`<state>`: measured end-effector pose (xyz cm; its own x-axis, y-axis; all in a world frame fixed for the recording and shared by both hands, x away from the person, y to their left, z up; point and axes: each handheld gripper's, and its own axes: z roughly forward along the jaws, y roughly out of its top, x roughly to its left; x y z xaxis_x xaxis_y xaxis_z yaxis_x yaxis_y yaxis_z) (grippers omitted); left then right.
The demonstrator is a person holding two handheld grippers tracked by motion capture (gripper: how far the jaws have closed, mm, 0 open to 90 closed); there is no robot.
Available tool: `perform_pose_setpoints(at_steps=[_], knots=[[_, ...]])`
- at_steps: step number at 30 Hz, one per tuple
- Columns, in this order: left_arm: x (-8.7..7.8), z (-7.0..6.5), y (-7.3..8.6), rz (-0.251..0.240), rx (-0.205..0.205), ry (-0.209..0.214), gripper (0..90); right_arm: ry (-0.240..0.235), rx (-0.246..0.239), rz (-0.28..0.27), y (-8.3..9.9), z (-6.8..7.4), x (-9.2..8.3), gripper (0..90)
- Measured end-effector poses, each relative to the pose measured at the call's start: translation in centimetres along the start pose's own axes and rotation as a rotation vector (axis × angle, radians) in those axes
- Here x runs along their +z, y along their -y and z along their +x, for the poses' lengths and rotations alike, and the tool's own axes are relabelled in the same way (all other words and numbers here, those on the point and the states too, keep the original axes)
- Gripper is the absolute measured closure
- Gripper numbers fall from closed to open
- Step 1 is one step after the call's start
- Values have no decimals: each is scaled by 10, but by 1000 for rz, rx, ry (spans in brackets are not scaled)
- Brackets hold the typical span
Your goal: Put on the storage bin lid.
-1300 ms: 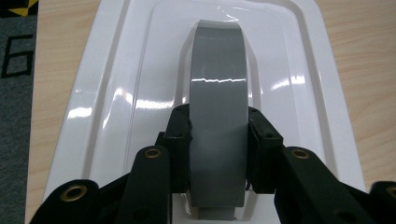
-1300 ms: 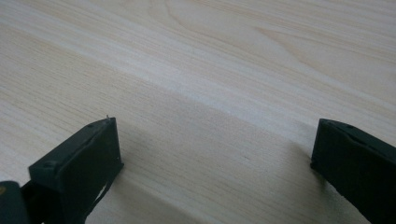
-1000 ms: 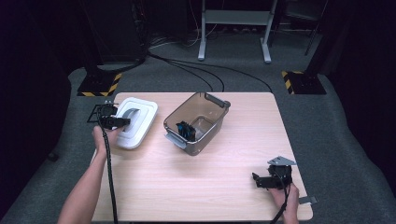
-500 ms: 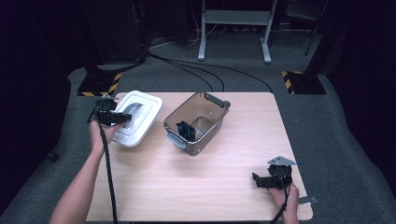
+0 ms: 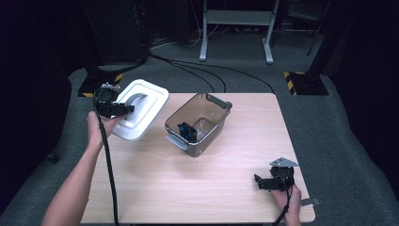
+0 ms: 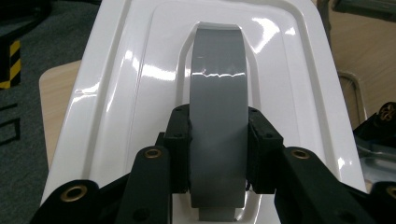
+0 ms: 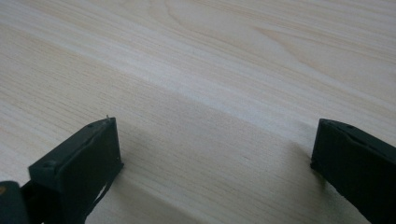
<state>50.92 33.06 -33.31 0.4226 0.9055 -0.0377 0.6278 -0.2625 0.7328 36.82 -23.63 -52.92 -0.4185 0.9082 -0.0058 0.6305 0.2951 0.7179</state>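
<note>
Left gripper jaws cover the lid handle's sides.

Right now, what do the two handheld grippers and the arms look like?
Both grippers are black with two blocky jaws. The left gripper has brass-coloured pivot pins and a black cable trailing along the forearm. The right gripper carries a grey three-cornered plate on top. Forearms bare, no sleeves visible.

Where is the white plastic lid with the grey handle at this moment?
In the high view the white plastic lid with the grey handle is tilted at the table's far left corner, held by the left tongs, left of the brown transparent box.
</note>
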Motion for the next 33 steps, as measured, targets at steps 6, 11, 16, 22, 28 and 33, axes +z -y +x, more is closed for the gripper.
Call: perform_pose_setpoints(at_steps=[6, 11, 16, 22, 28, 33], knots=[[-7, -13, -18, -13, 31, 21, 668, 0, 0, 0, 0, 0, 0, 4], [-9, -25, -31, -25, 43, 51, 668, 0, 0, 0, 0, 0, 0, 4], [-7, -39, -42, -29, 71, 69, 669, 0, 2, -1, 0, 0, 0, 4], [-2, -57, -53, -14, 105, 107, 668, 3, 9, -3, 0, 1, 0, 4], [4, -74, -61, 0, 130, 145, 668, 3, 8, -4, 0, 0, 0, 4], [10, -88, -67, 15, 150, 173, 668, 4, 8, -4, 0, 0, 0, 4]])
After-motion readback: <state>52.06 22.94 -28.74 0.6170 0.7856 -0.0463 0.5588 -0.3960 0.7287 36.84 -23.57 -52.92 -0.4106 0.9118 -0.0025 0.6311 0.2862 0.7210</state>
